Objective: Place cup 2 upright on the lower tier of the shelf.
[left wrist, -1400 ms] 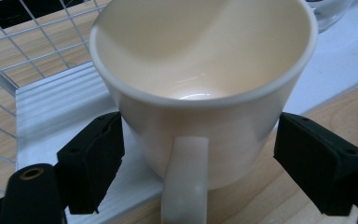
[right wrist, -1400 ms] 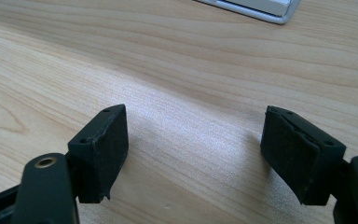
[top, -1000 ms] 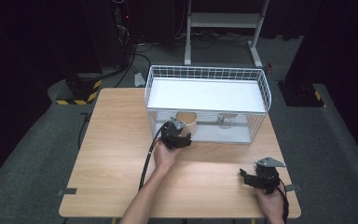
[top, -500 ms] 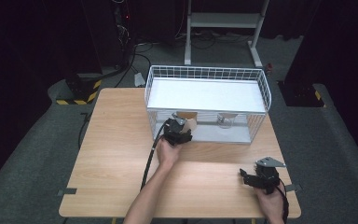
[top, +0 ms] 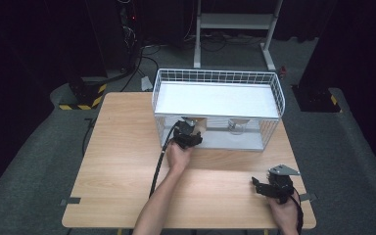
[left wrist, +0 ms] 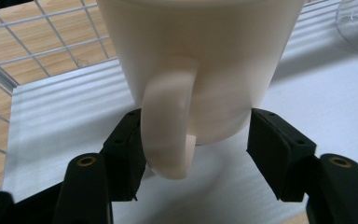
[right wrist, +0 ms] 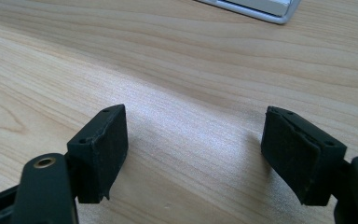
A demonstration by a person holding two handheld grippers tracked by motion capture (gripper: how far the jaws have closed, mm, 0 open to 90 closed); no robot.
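Cream mug [left wrist: 200, 65], one: your left gripper [left wrist: 198, 140] clamps its base and handle; right gripper [right wrist: 196, 154] gapes, empty; high view adds one glass [top: 236, 126]

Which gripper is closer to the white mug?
Left. The left gripper has just closed on the white mug inside the wire rack. The right gripper sits far off on the table's near corner.

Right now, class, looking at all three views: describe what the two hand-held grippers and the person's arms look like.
Both are black. The left hand-held gripper has two blocky black jaws with brass-coloured rivets and small screw holes; a black cable trails from it. The right hand-held gripper has matching jaws and carries a grey three-cornered plate on top. The forearms are bare, with no sleeves.
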